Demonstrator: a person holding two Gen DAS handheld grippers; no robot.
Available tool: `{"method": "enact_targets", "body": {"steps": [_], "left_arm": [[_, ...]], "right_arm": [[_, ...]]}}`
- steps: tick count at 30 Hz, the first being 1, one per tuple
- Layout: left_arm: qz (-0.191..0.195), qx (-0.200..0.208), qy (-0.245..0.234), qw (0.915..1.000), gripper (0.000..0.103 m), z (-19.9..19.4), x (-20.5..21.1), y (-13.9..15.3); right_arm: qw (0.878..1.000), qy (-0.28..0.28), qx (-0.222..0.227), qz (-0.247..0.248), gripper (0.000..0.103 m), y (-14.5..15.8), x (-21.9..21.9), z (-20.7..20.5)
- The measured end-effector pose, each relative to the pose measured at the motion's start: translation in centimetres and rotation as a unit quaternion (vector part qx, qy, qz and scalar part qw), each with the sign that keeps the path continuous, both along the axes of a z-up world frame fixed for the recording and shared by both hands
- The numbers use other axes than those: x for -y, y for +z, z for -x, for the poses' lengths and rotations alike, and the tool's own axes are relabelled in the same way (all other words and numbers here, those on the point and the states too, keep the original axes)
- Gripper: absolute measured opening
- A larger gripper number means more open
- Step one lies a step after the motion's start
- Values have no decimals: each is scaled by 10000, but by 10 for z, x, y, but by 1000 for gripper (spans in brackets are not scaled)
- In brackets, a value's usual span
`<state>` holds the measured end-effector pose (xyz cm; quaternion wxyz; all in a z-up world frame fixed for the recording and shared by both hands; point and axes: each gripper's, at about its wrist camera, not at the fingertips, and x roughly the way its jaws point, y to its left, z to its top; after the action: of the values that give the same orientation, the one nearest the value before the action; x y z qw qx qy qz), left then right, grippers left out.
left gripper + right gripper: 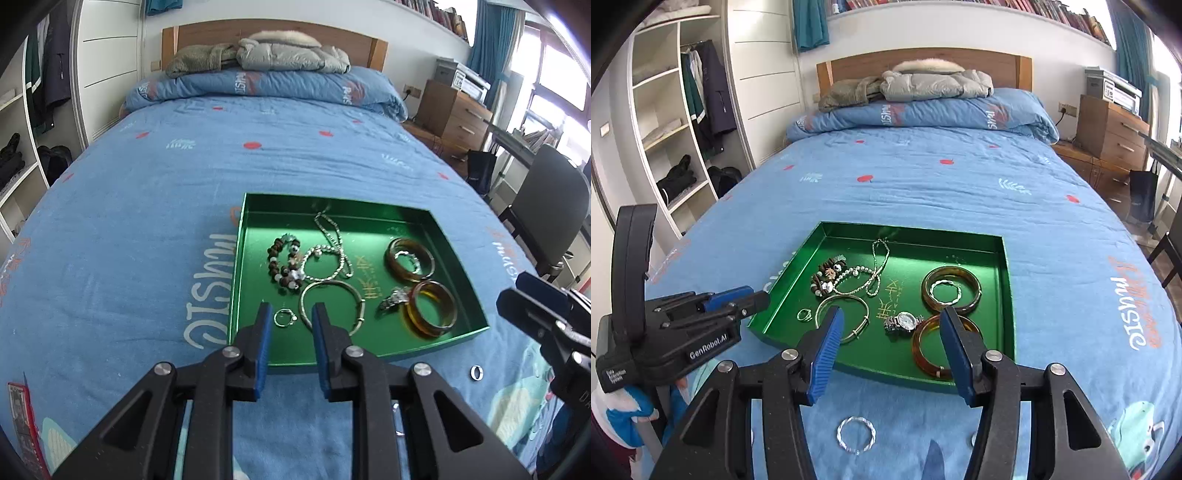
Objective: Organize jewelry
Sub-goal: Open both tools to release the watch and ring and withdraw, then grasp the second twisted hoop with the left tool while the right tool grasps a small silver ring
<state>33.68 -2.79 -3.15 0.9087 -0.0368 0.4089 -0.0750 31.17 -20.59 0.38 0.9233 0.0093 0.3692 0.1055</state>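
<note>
A green tray point(236, 280) point(1007, 295) lies on the blue bedspread. It holds a bead bracelet point(284, 266), a chain necklace point(332, 236), a silver bangle point(332, 306), a small ring point(284, 318), a watch point(903, 322) and two amber bangles point(430, 309) point(951, 290). My left gripper point(291, 310) is open and empty over the tray's near left corner, just above the small ring. My right gripper point(892, 315) is open and empty above the tray's near edge. A twisted silver bracelet point(856, 434) and a small silver ring point(477, 372) lie on the bedspread outside the tray.
Folded jackets point(288, 53) and a rolled duvet point(266, 86) lie at the head of the bed. A wardrobe with shelves point(665, 122) stands left. A wooden drawer unit point(452, 110) and a chair point(546, 206) stand right.
</note>
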Motion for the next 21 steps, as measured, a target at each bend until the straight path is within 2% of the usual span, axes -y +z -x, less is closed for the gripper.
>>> {"method": "enact_targets", "body": {"steps": [5, 8, 10, 15, 21], "left_arm": [[199, 52, -42, 9998, 22, 20, -2, 24], [340, 136, 19, 9993, 32, 33, -7, 42], [387, 216, 51, 9990, 32, 42, -11, 54], [281, 522, 54, 9982, 32, 75, -17, 85], [156, 637, 33, 9978, 32, 108, -16, 103]], "right_arm": [[9999, -72, 141, -60, 55, 21, 8, 29], [9996, -111, 246, -63, 55, 34, 13, 46], [9993, -129, 347, -62, 55, 44, 16, 60], [9982, -170, 565, -113, 56, 64, 26, 91], [9965, -220, 792, -126, 56, 81, 38, 127]]}}
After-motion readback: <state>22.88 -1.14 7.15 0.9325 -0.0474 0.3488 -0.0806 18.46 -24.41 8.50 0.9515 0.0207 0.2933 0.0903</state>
